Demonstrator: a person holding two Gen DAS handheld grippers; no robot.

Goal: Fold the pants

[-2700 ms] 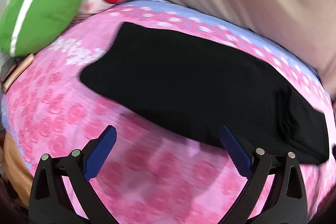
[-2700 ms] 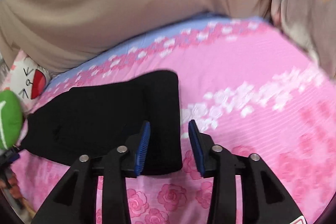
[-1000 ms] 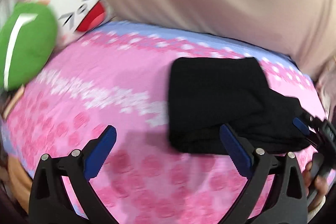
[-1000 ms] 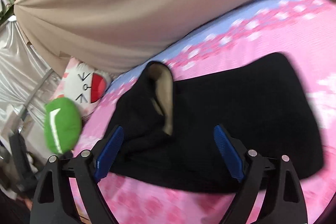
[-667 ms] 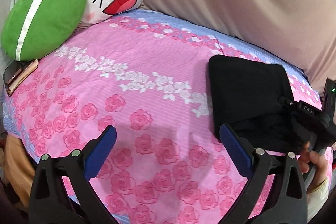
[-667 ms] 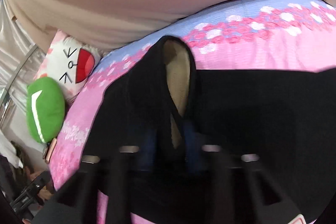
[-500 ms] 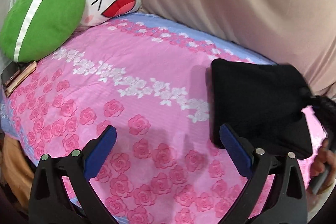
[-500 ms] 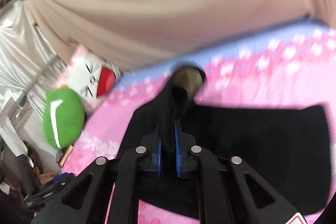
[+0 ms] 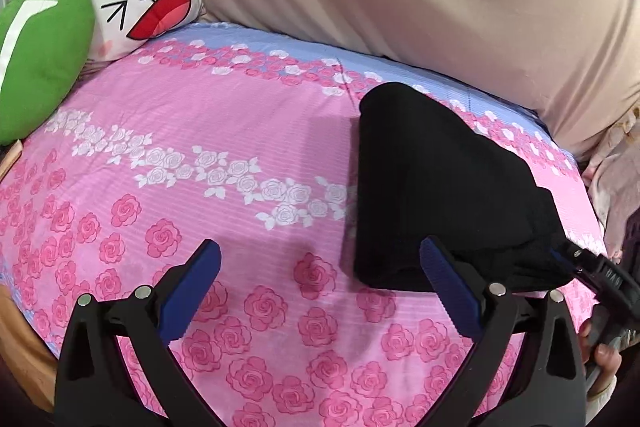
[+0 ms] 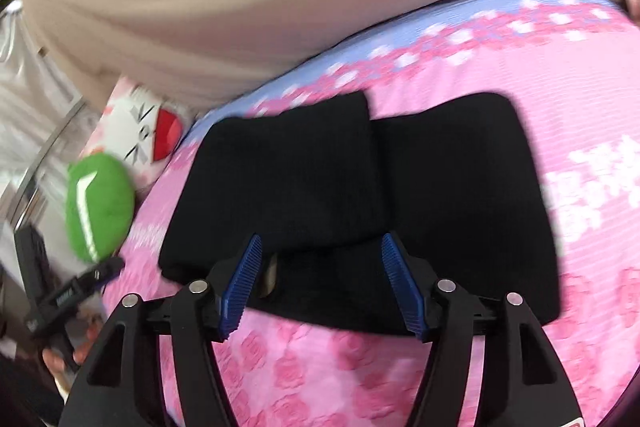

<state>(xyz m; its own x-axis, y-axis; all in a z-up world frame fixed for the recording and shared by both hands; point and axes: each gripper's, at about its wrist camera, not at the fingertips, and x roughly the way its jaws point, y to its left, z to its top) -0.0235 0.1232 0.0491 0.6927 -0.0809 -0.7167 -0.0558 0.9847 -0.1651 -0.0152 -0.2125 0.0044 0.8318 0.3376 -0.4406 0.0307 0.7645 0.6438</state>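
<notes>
Folded pants (image 10: 360, 195) on bed (image 9: 200, 131), just beyond right tongs (image 10: 320, 283), newly parted, unclamped; right of spread left tongs (image 9: 320, 291).

A pink rose-print bed (image 9: 224, 131) bears folded black pants (image 9: 436, 187) and two pillows.

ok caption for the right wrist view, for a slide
Open right gripper over folded black pants on a pink rose bedsheet.
</notes>
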